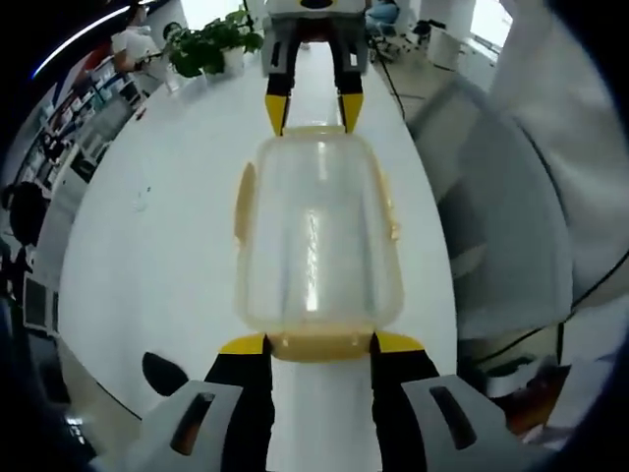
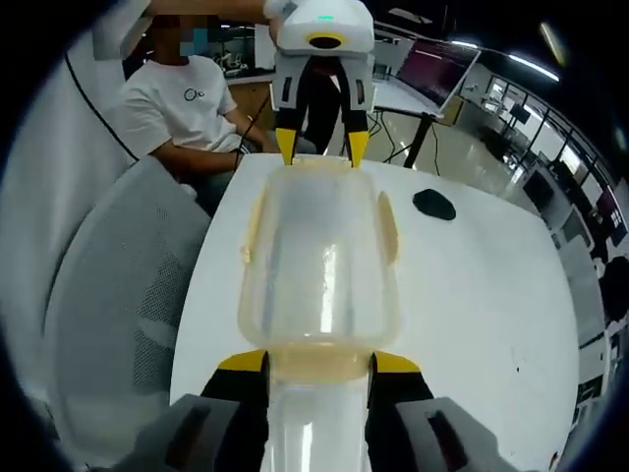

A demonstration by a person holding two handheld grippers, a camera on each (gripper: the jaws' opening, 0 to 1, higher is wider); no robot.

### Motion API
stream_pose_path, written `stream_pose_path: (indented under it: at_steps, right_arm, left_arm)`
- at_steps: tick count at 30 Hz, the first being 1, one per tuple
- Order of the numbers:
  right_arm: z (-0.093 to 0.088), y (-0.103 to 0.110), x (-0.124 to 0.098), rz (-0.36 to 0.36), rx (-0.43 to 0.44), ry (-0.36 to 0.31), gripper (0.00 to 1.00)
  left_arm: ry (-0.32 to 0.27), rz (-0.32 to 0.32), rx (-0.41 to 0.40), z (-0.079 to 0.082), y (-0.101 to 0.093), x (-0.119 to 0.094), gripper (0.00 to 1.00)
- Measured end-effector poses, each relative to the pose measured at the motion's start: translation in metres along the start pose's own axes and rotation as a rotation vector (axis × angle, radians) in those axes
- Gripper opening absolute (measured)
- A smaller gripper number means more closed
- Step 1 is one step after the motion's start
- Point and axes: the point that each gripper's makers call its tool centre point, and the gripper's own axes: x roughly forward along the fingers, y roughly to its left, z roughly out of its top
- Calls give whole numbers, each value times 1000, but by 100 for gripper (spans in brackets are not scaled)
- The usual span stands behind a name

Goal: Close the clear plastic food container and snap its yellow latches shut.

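Two grippers bracket the clear rectangular plastic food container [image 1: 316, 236] from opposite short ends, lid on, container resting on the long white table [image 1: 157, 246]. Left gripper view: left gripper [image 1: 319, 344] at 6 o'clock, yellow-tipped black jaws apart, straddling the near yellow end latch [image 1: 319, 346]; tips look to be touching the container's end corners, firm clamp can't be confirmed. Right gripper [image 1: 314, 110] enters at 12 o'clock, jaws apart, tips either side of the far yellow end latch [image 1: 316, 130]. Yellow side latches [image 1: 243, 202] sit at 9 and 3 o'clock on the long sides; whether any latch is snapped down I can't tell. Right gripper view: same layout mirrored, right gripper [image 2: 319, 362] at 6 o'clock with jaws spread around the near end of the container [image 2: 319, 261], left gripper [image 2: 318, 146] at 12 o'clock with jaws spread at the far end. Small black rounded object [image 2: 433, 204] lies on the table [image 2: 472, 295] toward 2 o'clock, well apart from the container. Grey mesh office chair [image 2: 108, 295] at 9 o'clock beside the table edge. Person in a white t-shirt [image 2: 182, 103] sits at 11 o'clock. Green potted plant [image 1: 211, 41] at the table's far end, 11 o'clock in left gripper view.
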Motion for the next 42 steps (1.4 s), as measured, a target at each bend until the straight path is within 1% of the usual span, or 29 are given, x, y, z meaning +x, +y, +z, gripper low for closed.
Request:
stream_pose_path:
  at_steps: [7,12,15,25,32,33,42]
  right_arm:
    - [-14,0,-14,-10,-10,7,36]
    - [-27,4,-25,-9,-12,6,36]
    - [-37,3,-31,-16,-17,5,36]
    - [-67,3,-44,-17,-20,10,36]
    - [-89,4,-52,-12,-12,9,36]
    - [-94,4,-53,-12,-11,10,36]
    - [-117,1,-61,-15,-11,13,36]
  left_arm:
    - [0,16,-3,21,1,5,36]
    - [10,13,-1,34,-3,12,36]
    - [7,16,-2,45,-3,16,36]
    - [5,19,-4,72,-2,31,36]
    - [3,13,3,92,-2,46,36]
    - [3,10,3,97,-2,50,36]
    - [5,9,9,116,2,63,36]
